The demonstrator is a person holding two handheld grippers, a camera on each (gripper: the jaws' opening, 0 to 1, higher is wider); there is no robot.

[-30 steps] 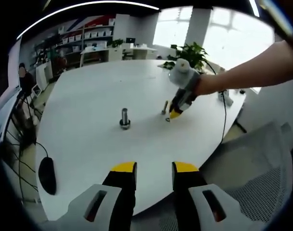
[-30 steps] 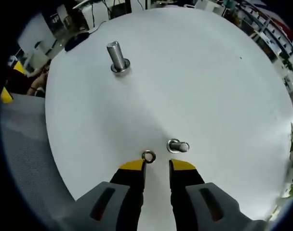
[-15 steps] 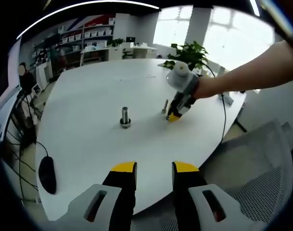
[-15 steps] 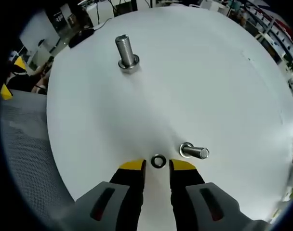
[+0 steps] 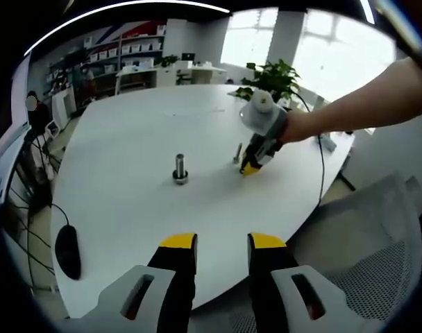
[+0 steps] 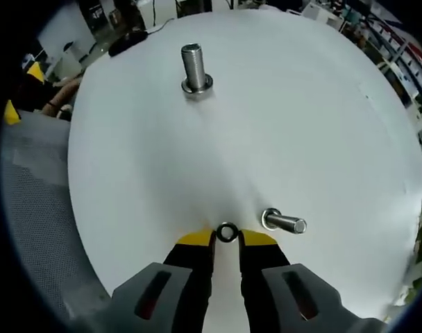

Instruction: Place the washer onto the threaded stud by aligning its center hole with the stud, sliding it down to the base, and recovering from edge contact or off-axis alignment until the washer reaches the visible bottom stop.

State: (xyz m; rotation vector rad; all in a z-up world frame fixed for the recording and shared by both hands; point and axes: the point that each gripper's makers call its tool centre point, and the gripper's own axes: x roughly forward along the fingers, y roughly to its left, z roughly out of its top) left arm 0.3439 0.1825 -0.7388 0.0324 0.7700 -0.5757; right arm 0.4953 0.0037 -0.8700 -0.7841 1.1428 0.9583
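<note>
Washer (image 6: 227,232) lies flat on the table (image 6: 301,125), hole upward, between your right claw (image 6: 226,239) tips, which stand nearly together around it, not yet clamped I think. Pinch its rim evenly. Upright stud (image 6: 194,66) stands well apart, axis vertical; another bolt (image 6: 284,223) lies sideways beside. Left claw (image 5: 222,243) hangs apart, empty.

Bolt (image 6: 284,223) close beside washer (image 6: 228,232).

Whether the right gripper (image 6: 226,239) jaws touch the washer (image 6: 227,232) is unclear.
</note>
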